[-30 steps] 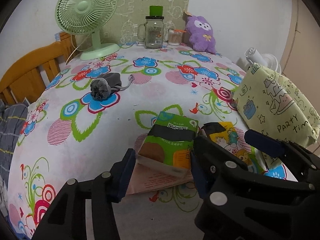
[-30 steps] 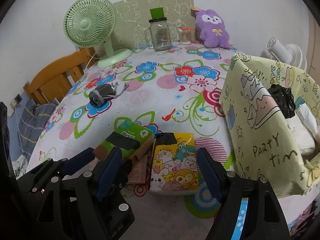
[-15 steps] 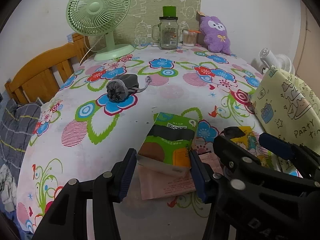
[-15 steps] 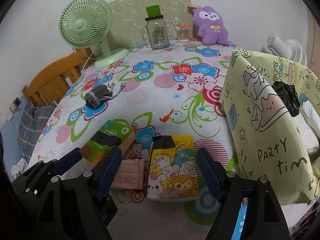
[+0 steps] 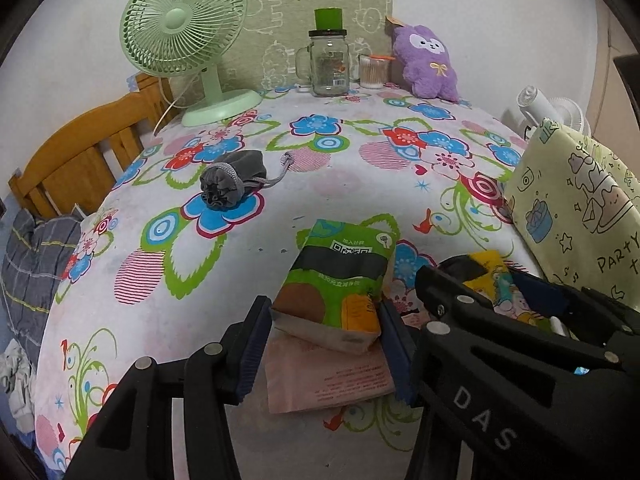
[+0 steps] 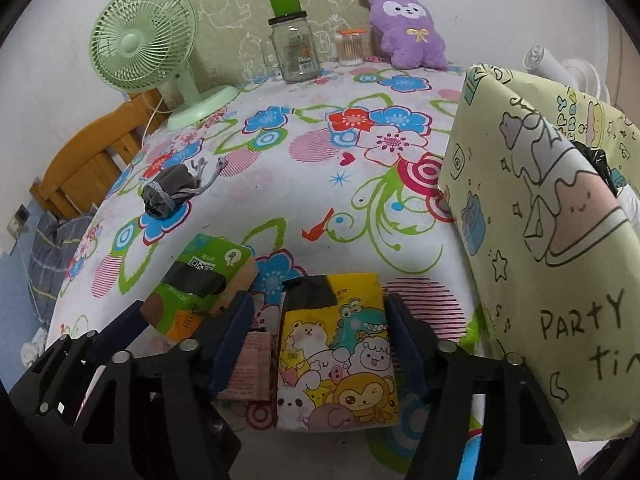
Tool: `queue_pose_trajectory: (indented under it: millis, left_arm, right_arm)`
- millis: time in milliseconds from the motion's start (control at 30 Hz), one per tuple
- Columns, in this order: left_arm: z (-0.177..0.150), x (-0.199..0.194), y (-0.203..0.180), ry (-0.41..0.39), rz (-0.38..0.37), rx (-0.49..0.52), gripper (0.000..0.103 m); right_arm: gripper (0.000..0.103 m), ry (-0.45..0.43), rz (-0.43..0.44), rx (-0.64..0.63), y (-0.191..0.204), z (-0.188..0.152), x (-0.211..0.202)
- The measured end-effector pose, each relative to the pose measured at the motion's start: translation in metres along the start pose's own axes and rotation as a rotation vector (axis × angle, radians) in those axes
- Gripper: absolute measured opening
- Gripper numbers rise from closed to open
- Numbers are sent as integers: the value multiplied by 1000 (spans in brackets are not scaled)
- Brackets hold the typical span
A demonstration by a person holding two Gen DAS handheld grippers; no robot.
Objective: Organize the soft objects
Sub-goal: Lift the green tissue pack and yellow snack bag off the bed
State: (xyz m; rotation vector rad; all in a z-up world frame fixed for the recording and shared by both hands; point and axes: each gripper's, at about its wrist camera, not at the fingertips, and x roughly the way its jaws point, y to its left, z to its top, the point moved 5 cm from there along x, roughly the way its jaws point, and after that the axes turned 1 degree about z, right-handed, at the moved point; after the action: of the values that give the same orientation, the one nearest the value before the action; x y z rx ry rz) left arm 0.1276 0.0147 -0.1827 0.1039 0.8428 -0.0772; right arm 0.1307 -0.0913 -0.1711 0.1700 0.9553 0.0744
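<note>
1. The step in hand was the picking up of two tissue packs at the near edge of the table (image 5: 352, 184), one with each pair of tongs.
2. The left tongs (image 5: 324, 344) were pinching the green tissue pack (image 5: 340, 276) by its two sides. The near end of this pack was lifted and rested over a pink pack (image 5: 320, 384) that lay flat below it.
3. The right tongs (image 6: 320, 348) had just been closing around the yellow cartoon pack (image 6: 340, 352). The pads stood at both of its sides, and they seemed to touch it, so I judged that the grip was made or nearly made.
4. The yellow pack lay flat on the table, just beside the pink pack and near the yellow-green bag (image 6: 552, 240) with "PARTY" written on it.
5. The next move, as I judged, called for lifting both packs and carrying them to the open bag at the right. The soft packs can bend, so the grip must stay firm.
6. Count: three tissue packs (one green, one pink, one yellow), one grey drawstring pouch (image 5: 232, 184), one purple plush toy (image 5: 428, 64) and one bag.
7. Also on the table were one green fan (image 5: 184, 36), one glass jar (image 5: 328, 64) and one small cup of cotton swabs (image 5: 372, 72).
</note>
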Motion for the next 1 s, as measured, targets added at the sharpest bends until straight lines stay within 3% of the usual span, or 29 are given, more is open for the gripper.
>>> queue_pose_trajectory:
  millis: [33,300,1000]
  left_arm:
    - [0,0,0,-1,1,1,55]
    - [3,2,-1,-2,-7,0,55]
    - [11,-26,-1,-39,-44,-36,52]
  right_arm:
    - [58,-1,2,-8,1,0,0]
    - [51,2,3,-17,2,3,2]
    - [49,-52,25,-26,8,10,-31]
